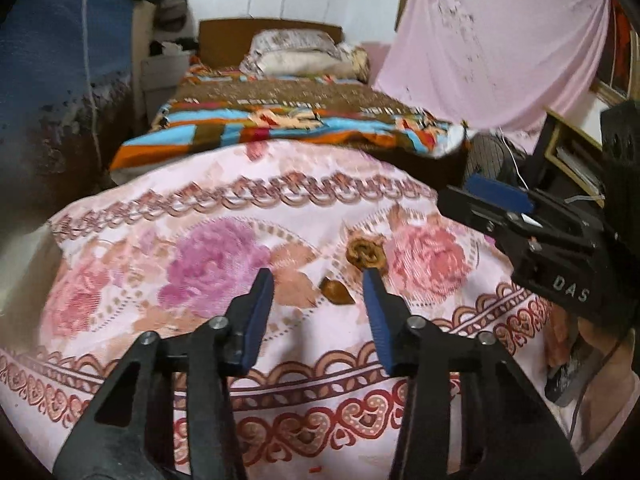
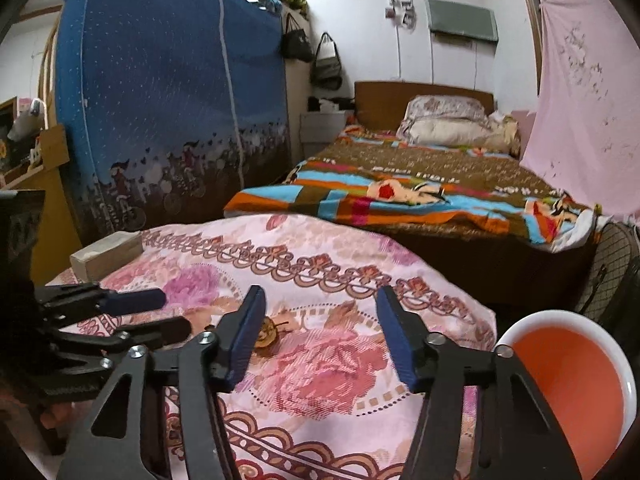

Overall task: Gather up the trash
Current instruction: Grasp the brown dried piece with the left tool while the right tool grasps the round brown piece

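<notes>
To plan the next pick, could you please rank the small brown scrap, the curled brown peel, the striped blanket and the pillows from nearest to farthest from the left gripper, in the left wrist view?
From the left gripper:
1. Small brown scrap, between the fingers, on the floral cloth.
2. Curled brown peel, just beyond the right fingertip.
3. Striped blanket, on the bed behind.
4. Pillows, at the headboard.

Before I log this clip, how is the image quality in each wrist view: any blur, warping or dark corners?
Left wrist view: strong fisheye bend and black corners; the striped blanket and blue wardrobe are smeared, while the brown scraps between the left claw tips stay readable. Right wrist view: same bend and dark rim, sharper overall, even light, no glare; the orange bowl is cut off by the edge.
</notes>
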Motion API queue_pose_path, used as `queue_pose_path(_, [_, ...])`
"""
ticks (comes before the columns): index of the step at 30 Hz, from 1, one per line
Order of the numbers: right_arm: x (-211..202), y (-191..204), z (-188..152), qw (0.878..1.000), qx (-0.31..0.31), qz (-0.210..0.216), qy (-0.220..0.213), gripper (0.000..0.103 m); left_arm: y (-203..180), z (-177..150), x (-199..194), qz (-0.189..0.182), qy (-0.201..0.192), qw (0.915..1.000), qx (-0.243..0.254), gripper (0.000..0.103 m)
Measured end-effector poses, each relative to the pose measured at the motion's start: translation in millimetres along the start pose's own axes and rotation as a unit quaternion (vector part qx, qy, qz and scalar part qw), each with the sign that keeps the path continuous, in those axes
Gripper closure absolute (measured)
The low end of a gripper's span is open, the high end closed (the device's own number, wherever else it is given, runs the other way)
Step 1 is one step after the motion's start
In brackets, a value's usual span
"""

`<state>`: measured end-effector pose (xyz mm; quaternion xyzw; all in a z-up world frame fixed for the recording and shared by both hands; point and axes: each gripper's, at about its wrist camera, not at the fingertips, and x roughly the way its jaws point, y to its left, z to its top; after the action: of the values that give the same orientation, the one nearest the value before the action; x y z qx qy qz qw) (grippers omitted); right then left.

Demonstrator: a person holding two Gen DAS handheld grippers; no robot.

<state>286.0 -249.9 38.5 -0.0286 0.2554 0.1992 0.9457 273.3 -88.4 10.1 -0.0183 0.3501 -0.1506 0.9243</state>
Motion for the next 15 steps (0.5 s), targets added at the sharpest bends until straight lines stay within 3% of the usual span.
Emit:
queue_pose_path(6, [14.1, -4.7, -1.0, 0.999, 0.012, 0.004, 0.037, 0.059, -11.0, 1.1, 19.0, 0.001, 0.047, 0.9986, 0.023, 0.085])
queue_pose_path(15, [22.1, -6.2, -2.8, 0.998, 0.019, 0.013, 0.057, 0.059, -8.9, 0.5, 24.3, -0.005, 0.059, 0.998, 0.022, 0.099])
